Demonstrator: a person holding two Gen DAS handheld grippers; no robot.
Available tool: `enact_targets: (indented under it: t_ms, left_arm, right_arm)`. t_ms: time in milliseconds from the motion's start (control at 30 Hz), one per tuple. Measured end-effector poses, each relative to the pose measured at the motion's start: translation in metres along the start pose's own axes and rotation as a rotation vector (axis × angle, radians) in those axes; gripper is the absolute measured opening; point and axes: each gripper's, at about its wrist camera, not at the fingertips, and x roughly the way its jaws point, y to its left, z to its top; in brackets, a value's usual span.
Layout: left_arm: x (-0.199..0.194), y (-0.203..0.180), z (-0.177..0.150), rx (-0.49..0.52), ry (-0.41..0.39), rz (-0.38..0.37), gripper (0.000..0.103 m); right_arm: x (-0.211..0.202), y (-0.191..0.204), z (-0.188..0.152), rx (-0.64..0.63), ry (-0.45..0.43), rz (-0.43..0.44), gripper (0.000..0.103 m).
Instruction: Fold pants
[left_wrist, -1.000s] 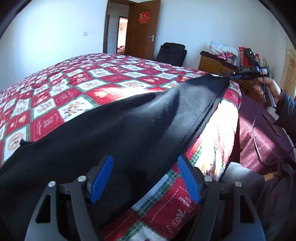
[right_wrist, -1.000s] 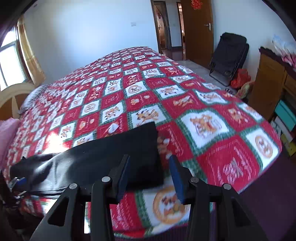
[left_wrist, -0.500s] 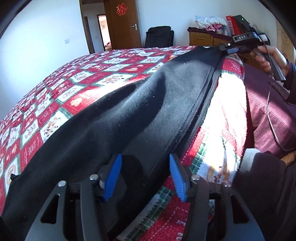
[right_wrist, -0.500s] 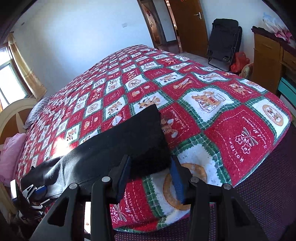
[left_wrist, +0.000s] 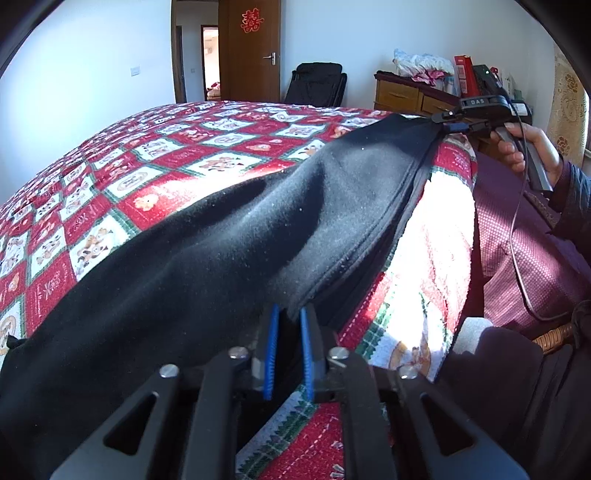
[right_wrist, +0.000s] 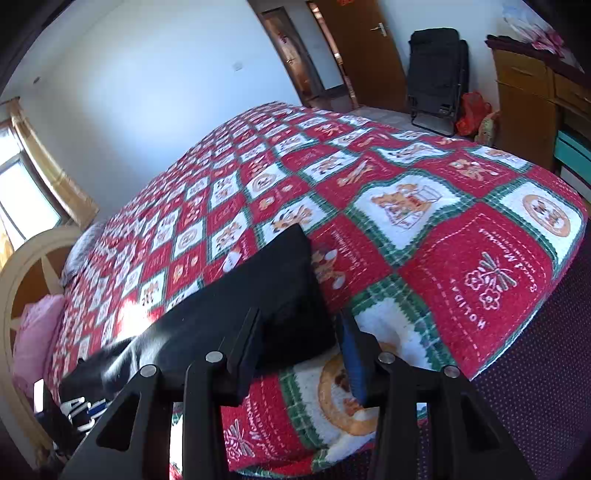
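Note:
Black pants (left_wrist: 207, 266) lie stretched along the near edge of a bed with a red, white and green quilt (left_wrist: 177, 162). My left gripper (left_wrist: 288, 325) is shut on the near edge of the pants at their wide end. In the right wrist view the leg end of the pants (right_wrist: 266, 295) lies between the fingers of my right gripper (right_wrist: 299, 332), whose jaws stand apart around the hem. The right gripper also shows in the left wrist view (left_wrist: 454, 122), at the far end of the pants.
A wooden dresser (right_wrist: 532, 103) and a black folding chair (right_wrist: 436, 81) stand beyond the foot of the bed. A brown door (left_wrist: 247, 55) is open in the far wall. A pink pillow (right_wrist: 33, 332) lies by the headboard.
My left gripper has closed from wide open onto the pants' edge. The right gripper has tilted and stayed at the hem with its jaws apart.

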Motion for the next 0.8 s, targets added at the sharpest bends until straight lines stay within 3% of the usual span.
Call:
enact_targets:
  t_ms: [33,67,100,367,567,800]
  left_arm:
    - [0.000,0.000,0.000,0.002,-0.001,0.000,0.010]
    - [0.001,0.000,0.000,0.006,0.004,-0.002,0.010]
    - [0.002,0.000,0.001,0.008,0.007,-0.003,0.006]
    - [-0.019,0.007,0.005,-0.035,-0.066,-0.064,0.005]
    - [0.004,-0.002,-0.010,-0.002,0.004,-0.074,0.004]
    - [0.004,-0.004,-0.012,0.018,0.003,-0.079,0.005]
  right_arm:
    - [0.001,0.001,0.000,-0.011,0.001,0.005,0.041]
    - [0.002,0.003,-0.001,-0.025,0.010,0.011,0.020]
    - [0.002,0.005,-0.002,-0.040,0.007,0.001,0.017]
    - [-0.018,0.018,-0.001,-0.092,-0.079,-0.006,0.014]
    - [-0.011,-0.007,-0.010,-0.016,-0.046,-0.011,0.010]
    - [-0.014,-0.010,-0.011,-0.048,-0.030,-0.049,0.009]
